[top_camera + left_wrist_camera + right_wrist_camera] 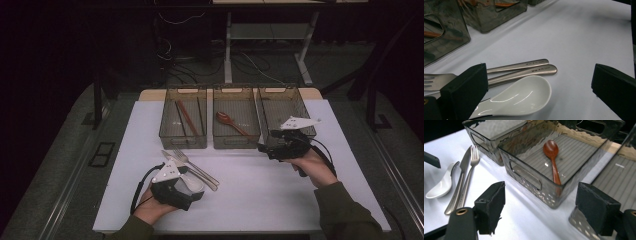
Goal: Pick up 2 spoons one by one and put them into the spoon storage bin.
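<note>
Sorting cutlery into the three bins at the back of the counter (250, 190). My right gripper (541, 207) hangs in front of the middle bin (529, 176), jaws wide with nothing between them; the red spoon (552, 157) lies inside that bin, so I judge that drop done. My left gripper (536, 92) rests low by the loose pile, jaws wide around the white spoon (521, 97) without pressing it. Just beside it lie the fork (470, 177) and knife (457, 185), handles touching. Next move, as I judge it: close on the white spoon without nudging the metal pieces. The chopsticks (186, 119) in the left bin (183, 142) are dim; the right bin (285, 107) is partly hidden behind my gripper.
</note>
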{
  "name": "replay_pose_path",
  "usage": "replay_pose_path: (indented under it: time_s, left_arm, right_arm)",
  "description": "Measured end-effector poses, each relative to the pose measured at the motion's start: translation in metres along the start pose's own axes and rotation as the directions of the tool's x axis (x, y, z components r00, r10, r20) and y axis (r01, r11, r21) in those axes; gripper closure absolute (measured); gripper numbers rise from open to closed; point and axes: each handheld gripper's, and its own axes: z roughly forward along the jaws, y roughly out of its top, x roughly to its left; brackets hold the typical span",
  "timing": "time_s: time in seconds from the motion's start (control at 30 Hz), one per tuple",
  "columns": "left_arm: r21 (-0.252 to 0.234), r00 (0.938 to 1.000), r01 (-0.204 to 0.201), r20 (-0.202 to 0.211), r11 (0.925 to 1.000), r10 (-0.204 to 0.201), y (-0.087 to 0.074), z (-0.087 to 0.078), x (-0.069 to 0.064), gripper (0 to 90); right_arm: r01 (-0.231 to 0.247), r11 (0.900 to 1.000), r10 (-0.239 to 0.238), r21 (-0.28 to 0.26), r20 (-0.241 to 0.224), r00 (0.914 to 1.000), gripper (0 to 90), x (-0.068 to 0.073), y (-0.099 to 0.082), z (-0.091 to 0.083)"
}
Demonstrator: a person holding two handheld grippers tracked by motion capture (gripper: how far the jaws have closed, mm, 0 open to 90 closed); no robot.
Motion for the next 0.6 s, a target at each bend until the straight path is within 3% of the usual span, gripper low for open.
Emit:
replay_pose_path:
  time_s: [0.27,0.43,0.6]
  left_arm:
    - [-0.001,1.0000,0.005,0.004,1.0000,-0.005,0.000,0.000,0.000,0.0]
    - [0.001,1.0000,0.005,0.000,1.0000,-0.005,0.002,-0.001,0.002,0.0]
    - [0.006,1.0000,-0.001,-0.009,1.0000,0.001,0.003,-0.002,0.003,0.5]
  right_arm:
    - [-0.032,0.9991,0.031,0.028,0.038,0.9988,23.5,-0.008,-0.032,-0.020]
    - [-0.022,0.9969,0.020,0.076,0.030,0.9994,23.1,-0.012,-0.053,-0.030]
    - [-0.005,0.9994,0.004,0.036,0.028,0.9996,21.8,-0.006,-0.073,-0.041]
